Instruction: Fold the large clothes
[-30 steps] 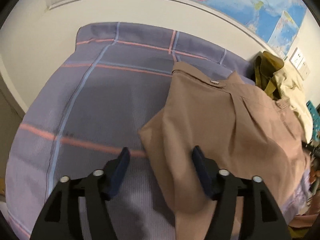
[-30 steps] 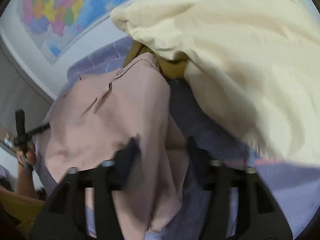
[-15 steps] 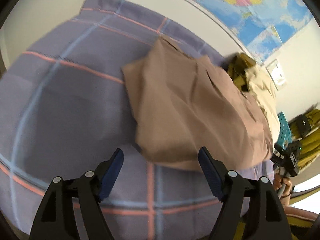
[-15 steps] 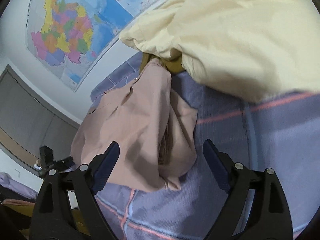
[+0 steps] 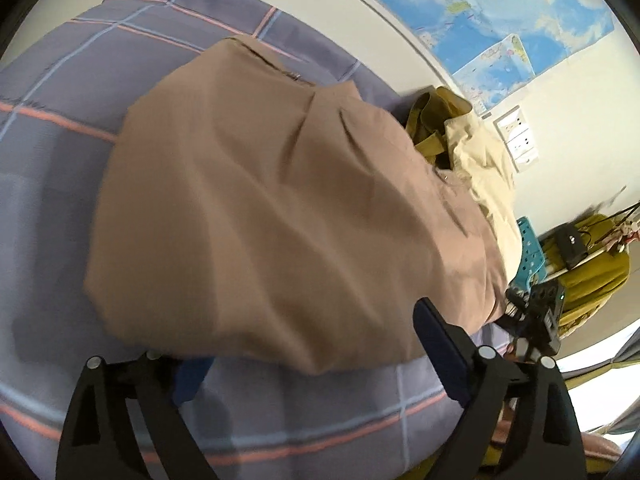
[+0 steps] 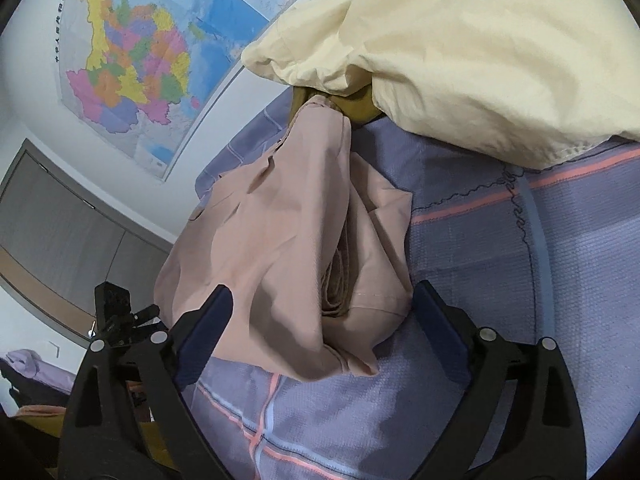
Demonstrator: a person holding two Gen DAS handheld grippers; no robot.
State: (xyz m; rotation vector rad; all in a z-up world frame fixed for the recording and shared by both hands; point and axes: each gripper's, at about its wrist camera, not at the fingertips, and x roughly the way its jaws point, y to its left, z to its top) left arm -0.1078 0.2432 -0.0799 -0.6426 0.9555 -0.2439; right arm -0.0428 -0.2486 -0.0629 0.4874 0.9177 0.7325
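Landmark: the plaid purple bedsheet (image 5: pixel 60 184), spread flat under everything.

Left wrist view, left to right: bare sheet, then the folded tan trousers (image 5: pixel 280 208) lying on the sheet, waistband toward the wall end. Left gripper (image 5: pixel 312 356) sits at the near edge of the trousers, jaws opening and already wide apart; the near hem bulges over the gap and hides the left pad, pads not pressing cloth. Right of the trousers on the sheet: an olive garment (image 5: pixel 432 120), then a cream garment (image 5: pixel 492 176) partly on top of it. Off the sheet's right edge, a teal perforated basket (image 5: pixel 530 248).

Right wrist view, left to right: wall map (image 6: pixel 132 60) above the sheet, trousers (image 6: pixel 280 240) mid-sheet with layered fold edges facing the camera, cream garment (image 6: pixel 480 48) heaped at the sheet's far right. Right gripper (image 6: pixel 320 320) jaws opening, spread wide, straddling the trousers' near end without clamping it.
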